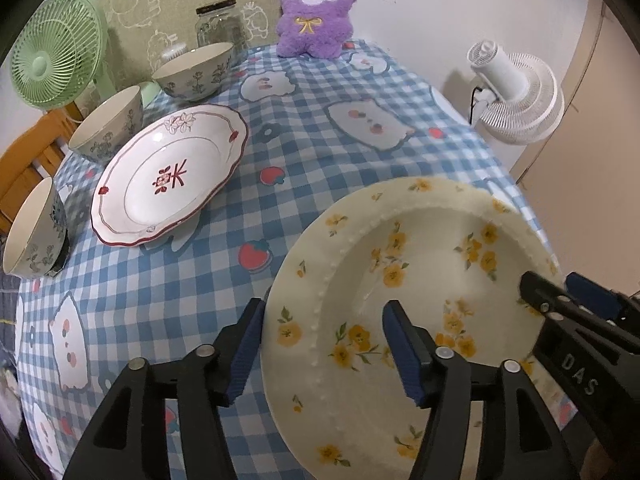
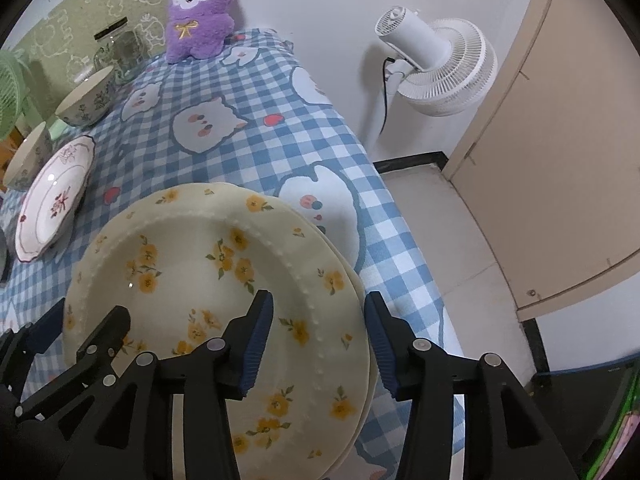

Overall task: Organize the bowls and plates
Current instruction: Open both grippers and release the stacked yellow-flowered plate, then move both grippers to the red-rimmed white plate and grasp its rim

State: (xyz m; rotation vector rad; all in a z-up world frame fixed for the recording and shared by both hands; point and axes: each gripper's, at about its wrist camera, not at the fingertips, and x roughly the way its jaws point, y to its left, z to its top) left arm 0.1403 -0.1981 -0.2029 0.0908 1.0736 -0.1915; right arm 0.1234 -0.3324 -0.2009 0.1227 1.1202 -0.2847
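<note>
My left gripper (image 1: 322,346) and right gripper (image 2: 318,344) each straddle the rim of the yellow-flower plate (image 2: 208,276) on opposite sides, fingers spread with a gap showing around the rim, so both look open, not clamped. That plate sits on a second matching plate (image 2: 354,276) at the near right corner of the worktop (image 2: 256,148), close to the edge with floor below; my worry is a lopsided pinch or uneven lift tipping or sliding the pair off that edge, or the glazed rim slipping through the pads. Both grippers angle down from the near side, the right one's arm showing in the left view. Further left lies the red-trimmed plate (image 1: 170,174), then three floral bowls (image 1: 108,128), apart and unstacked. Far back: plush toy (image 1: 316,12), glass jar (image 1: 220,24).
</note>
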